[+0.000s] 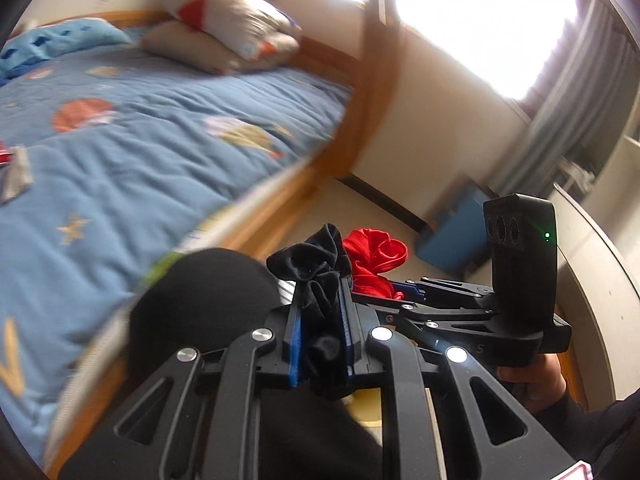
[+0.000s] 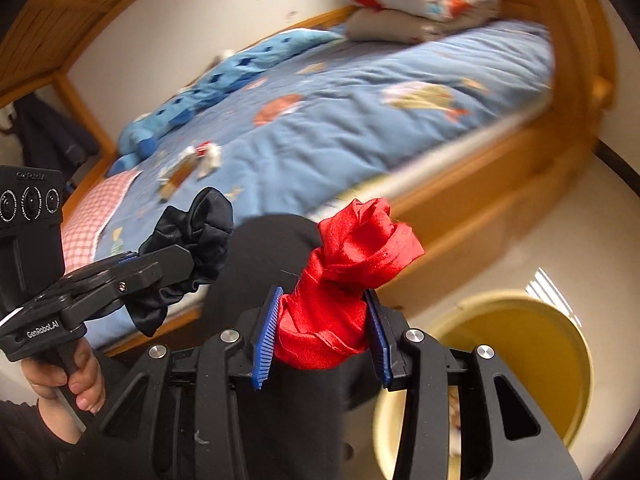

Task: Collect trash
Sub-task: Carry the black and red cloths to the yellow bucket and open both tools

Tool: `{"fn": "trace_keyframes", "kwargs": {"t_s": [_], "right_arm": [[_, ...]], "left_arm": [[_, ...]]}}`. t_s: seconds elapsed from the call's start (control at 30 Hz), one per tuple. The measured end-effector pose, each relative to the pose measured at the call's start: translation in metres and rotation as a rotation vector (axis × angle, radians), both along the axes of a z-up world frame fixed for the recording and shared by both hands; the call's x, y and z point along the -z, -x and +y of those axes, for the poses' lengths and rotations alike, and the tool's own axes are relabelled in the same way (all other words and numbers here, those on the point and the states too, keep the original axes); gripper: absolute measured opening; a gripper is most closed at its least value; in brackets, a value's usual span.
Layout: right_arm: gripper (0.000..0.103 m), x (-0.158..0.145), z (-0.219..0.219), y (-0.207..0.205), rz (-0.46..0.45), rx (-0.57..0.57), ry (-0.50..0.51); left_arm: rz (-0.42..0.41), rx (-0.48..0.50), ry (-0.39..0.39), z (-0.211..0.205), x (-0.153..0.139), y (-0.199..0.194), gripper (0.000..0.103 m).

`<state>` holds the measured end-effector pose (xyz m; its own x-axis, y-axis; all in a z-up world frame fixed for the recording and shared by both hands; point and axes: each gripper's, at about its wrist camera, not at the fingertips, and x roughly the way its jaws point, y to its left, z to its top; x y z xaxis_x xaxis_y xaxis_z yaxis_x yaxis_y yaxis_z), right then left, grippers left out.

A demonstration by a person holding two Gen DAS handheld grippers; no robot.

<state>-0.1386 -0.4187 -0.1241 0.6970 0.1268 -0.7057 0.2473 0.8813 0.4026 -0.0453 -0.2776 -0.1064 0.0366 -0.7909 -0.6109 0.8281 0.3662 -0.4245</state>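
Note:
My left gripper (image 1: 320,312) is shut on a crumpled black cloth (image 1: 316,272), which bulges out past its blue pads. In the right wrist view that left gripper (image 2: 176,258) shows from the side, the black cloth (image 2: 200,232) still in it. My right gripper (image 2: 324,316) is shut on a wadded red cloth (image 2: 344,272); the same red cloth (image 1: 372,256) shows in the left wrist view, beyond the black one. A yellow bin (image 2: 516,344) stands open on the floor, low right of the right gripper. More scraps (image 2: 196,164) lie on the bed.
A wooden-framed bed (image 2: 500,200) with a blue quilt (image 1: 140,152) fills the left and far side; pillows (image 1: 232,28) sit at its head. A blue box (image 1: 456,236) stands on the floor by the wall under a bright window. A person's knee (image 1: 204,300) is just below both grippers.

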Motion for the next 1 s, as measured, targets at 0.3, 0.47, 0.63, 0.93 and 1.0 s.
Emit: {"fn": "trace_keyframes", "kwargs": {"t_s": [0.3,0.47,0.63,0.93,1.0], "right_arm": [[0.039,0.036,-0.045,0.072,0.101,0.178,-0.035],[0.039,0.057,-0.056,0.097,0.172,0.221,-0.036],[0.048,0.081,-0.063,0.108,0.231,0.248,-0.082],[0.065,0.093,-0.080,0.126,0.267,0.326,-0.080],[0.067,0.091,-0.082,0.129,0.257,0.337,-0.070]], "left_arm": [[0.037,0.178,-0.064,-0.068,0.028,0.045,0.016],[0.048,0.241,-0.125,-0.094,0.047,0.064,0.016],[0.074,0.256,-0.171,-0.107,0.064,0.068,0.016],[0.063,0.277,-0.262,-0.127,0.087,0.072,0.016],[0.073,0.288,-0.279,-0.132,0.092,0.074,0.016]]}}
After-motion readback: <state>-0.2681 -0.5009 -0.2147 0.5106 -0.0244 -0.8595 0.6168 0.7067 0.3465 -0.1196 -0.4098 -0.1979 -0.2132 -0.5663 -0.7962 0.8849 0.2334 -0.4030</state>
